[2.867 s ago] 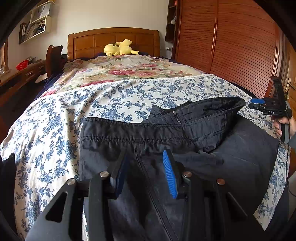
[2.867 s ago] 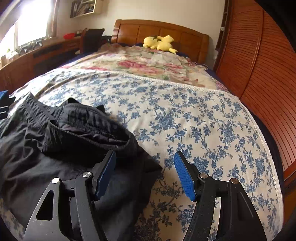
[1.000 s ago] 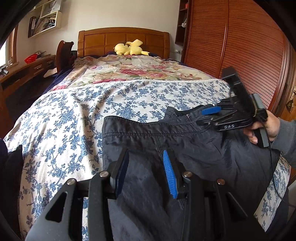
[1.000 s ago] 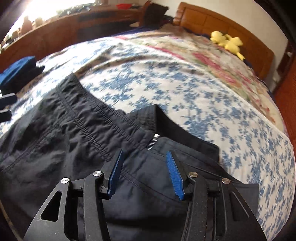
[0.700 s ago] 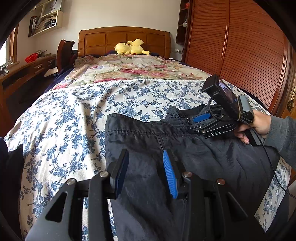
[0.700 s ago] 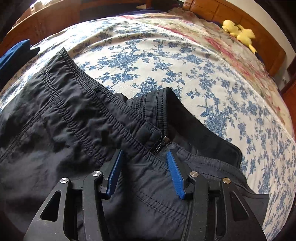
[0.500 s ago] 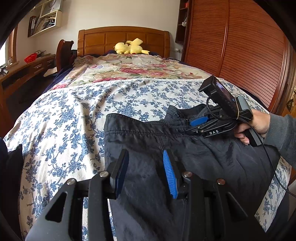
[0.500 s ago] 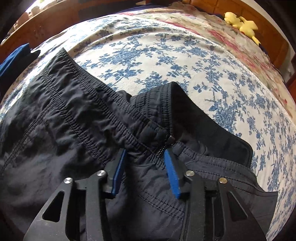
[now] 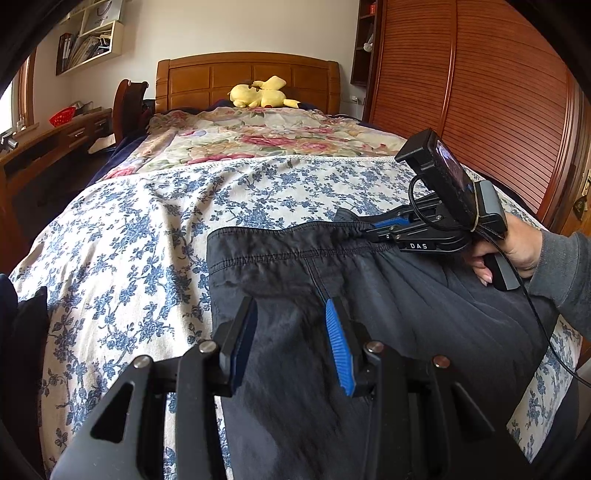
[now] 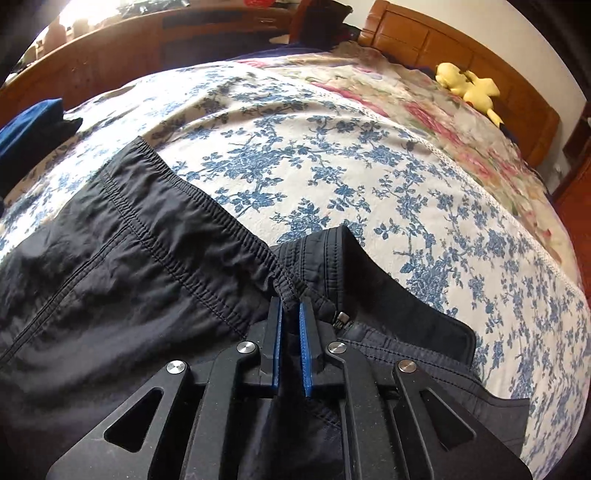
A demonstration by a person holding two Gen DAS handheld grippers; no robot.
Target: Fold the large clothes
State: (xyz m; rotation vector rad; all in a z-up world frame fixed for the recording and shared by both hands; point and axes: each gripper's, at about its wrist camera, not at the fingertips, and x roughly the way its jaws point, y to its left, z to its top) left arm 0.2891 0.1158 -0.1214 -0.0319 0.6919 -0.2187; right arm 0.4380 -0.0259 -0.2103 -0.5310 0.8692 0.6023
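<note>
The right gripper (image 10: pixel 290 310), spread wide a second ago, has now pinched shut on the waistband of the black trousers (image 9: pixel 295 280), which lie flat on the floral bedspread (image 9: pixel 147 229); the left gripper (image 9: pixel 290 321) stays parted above the cloth, gripping nothing

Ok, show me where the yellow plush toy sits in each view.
Left wrist view: yellow plush toy top centre, against the wooden headboard.
Right wrist view: yellow plush toy upper right, by the wooden headboard.
Shared landmark: the trousers' waistband.
</note>
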